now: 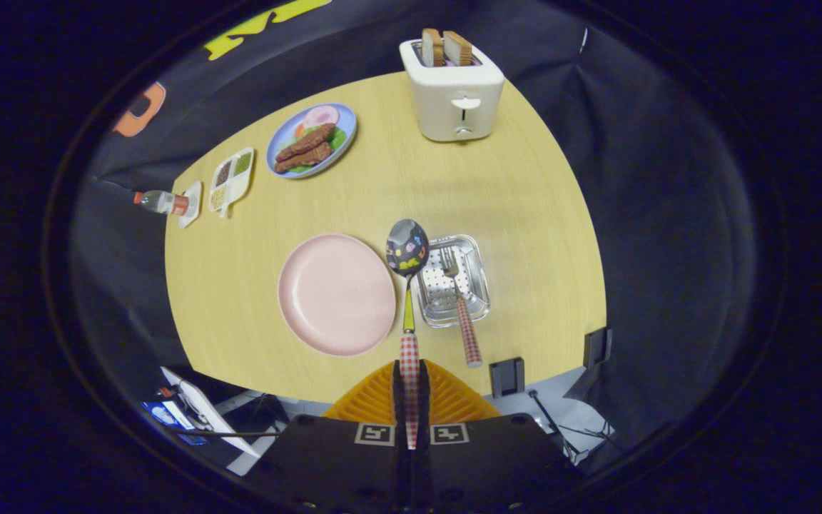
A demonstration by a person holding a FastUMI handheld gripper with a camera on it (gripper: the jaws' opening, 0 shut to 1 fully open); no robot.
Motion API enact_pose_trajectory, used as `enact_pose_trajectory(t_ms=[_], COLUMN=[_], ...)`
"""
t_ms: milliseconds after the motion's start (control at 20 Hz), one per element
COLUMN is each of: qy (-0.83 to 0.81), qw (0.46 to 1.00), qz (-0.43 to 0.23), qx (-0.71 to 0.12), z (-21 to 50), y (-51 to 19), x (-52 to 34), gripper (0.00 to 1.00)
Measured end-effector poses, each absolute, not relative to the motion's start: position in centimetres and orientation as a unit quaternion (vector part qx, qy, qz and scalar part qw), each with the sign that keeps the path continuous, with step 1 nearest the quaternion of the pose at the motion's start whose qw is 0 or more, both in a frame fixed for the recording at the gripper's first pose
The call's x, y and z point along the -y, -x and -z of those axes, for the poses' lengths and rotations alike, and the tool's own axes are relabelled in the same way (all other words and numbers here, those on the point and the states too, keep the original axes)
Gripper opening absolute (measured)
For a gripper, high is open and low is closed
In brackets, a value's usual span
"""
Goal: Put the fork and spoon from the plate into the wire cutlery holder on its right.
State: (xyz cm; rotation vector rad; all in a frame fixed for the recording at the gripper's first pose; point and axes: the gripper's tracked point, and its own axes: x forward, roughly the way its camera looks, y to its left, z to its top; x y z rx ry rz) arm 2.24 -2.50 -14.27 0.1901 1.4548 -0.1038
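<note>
My hand-held gripper (pixel 409 378) is clenched on the spoon (pixel 408 285) handle, low centre of frame; its bowl hangs between the plate (pixel 336 294) and wire holder (pixel 452 280), where the fork (pixel 459 307) lies.

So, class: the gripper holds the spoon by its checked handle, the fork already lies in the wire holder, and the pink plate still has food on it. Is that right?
One point is wrong. In the gripper view the pink plate is bare. The rest stands: the gripper holds the spoon by its checked handle, and the fork lies in the wire holder.
</note>
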Motion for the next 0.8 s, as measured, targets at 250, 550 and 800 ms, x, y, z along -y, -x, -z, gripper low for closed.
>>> enact_pose_trajectory(t_ms=[250, 550, 800], qy=[-0.068, -0.057, -0.066], qw=[0.682, 0.642, 0.615], qz=[0.08, 0.087, 0.085], qx=[-0.724, -0.759, -0.781], z=[15.9, 17.6, 19.1], y=[-0.9, -2.1, -2.6], x=[4.9, 5.3, 4.9], gripper=[0.03, 0.03, 0.03])
